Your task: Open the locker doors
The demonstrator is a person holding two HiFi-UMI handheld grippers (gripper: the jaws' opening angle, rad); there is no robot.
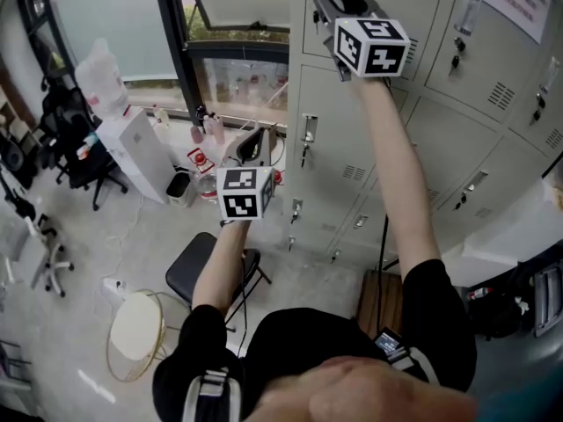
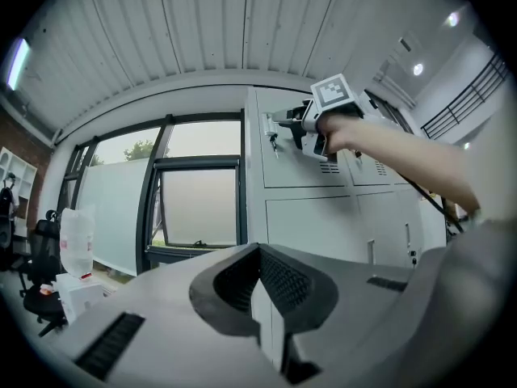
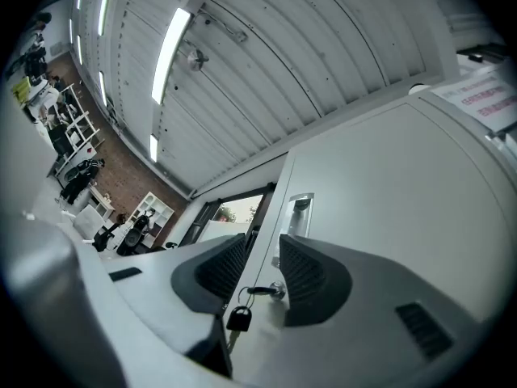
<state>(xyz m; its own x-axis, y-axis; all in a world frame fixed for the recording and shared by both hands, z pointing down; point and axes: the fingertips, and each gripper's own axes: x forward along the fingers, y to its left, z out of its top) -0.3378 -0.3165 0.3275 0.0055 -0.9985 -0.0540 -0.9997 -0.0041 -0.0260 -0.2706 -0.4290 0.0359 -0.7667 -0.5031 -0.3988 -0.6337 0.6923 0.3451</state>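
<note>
Far left on the floor: office chairs [image 1: 79,161], a round stool [image 1: 136,328], a black chair [image 1: 193,266]. Behind them, a window [image 1: 237,73] in a dark frame.

Next, the left gripper [image 2: 258,250] — clenched, pads meeting at the tips, nothing between them. Held low and level, aimed at the seam between window and lockers [image 1: 413,148], touching neither.

Further right, those grey lockers in rows, every door in view shut, keys hanging from several locks.

Highest up, the right gripper [image 3: 262,245] — released, jaws apart and tilted upward at the left edge of a top door [image 3: 388,184]. Between the jaws, with neither pad closed on it: a key [image 3: 262,290] in its lock, a black fob [image 3: 238,320] dangling below. Just above, a recessed handle [image 3: 300,208]. At the right edge, a paper notice [image 3: 485,95] with red print, too small to read.
</note>
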